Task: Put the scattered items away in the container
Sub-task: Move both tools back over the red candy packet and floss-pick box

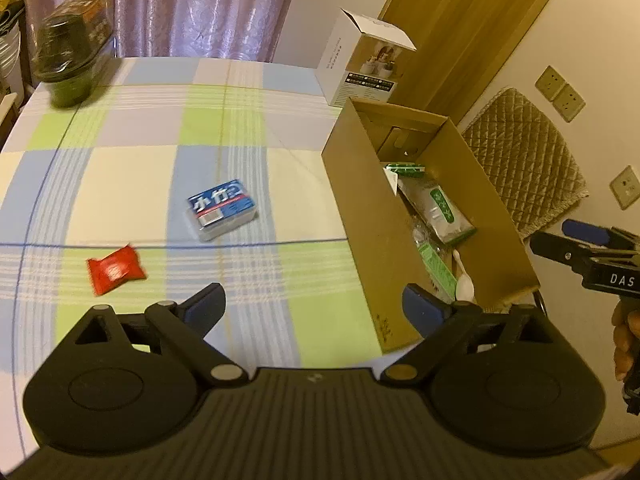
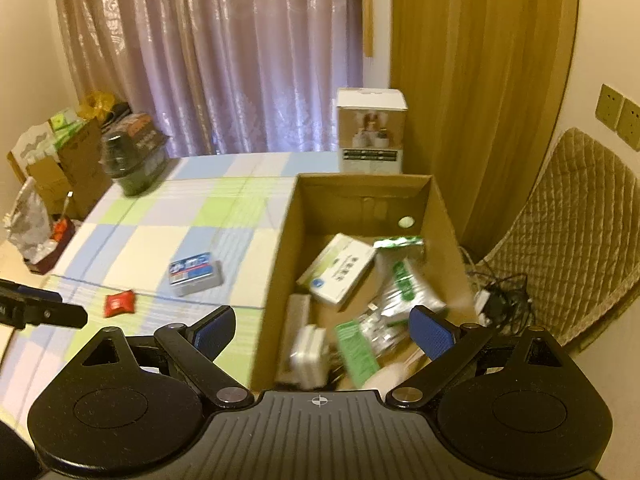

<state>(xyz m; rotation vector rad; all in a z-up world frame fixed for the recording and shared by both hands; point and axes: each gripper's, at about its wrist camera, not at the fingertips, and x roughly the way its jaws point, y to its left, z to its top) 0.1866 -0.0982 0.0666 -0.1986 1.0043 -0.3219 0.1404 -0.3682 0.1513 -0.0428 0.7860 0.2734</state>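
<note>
1. Two items lie on the checked tablecloth (image 1: pixel 132 184) ahead of the left gripper (image 1: pixel 312 304), whose jaws stand wide and empty: a red sachet (image 1: pixel 115 269) and a blue packet (image 1: pixel 222 208).
2. Right gripper (image 2: pixel 322 330), also wide and empty, hangs over the cardboard box (image 2: pixel 280 256).
3. Sachet looks light, soft and slippery; pinch it across its middle.
4. Packet looks light and stiffer; take its short sides.

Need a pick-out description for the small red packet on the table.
Start at the checked tablecloth, left of the open cardboard box. Two small loose items lie near the front edge: a blue pack and, nearer and further left, the red packet. It is the only red, flat, pillow-shaped one.
</note>
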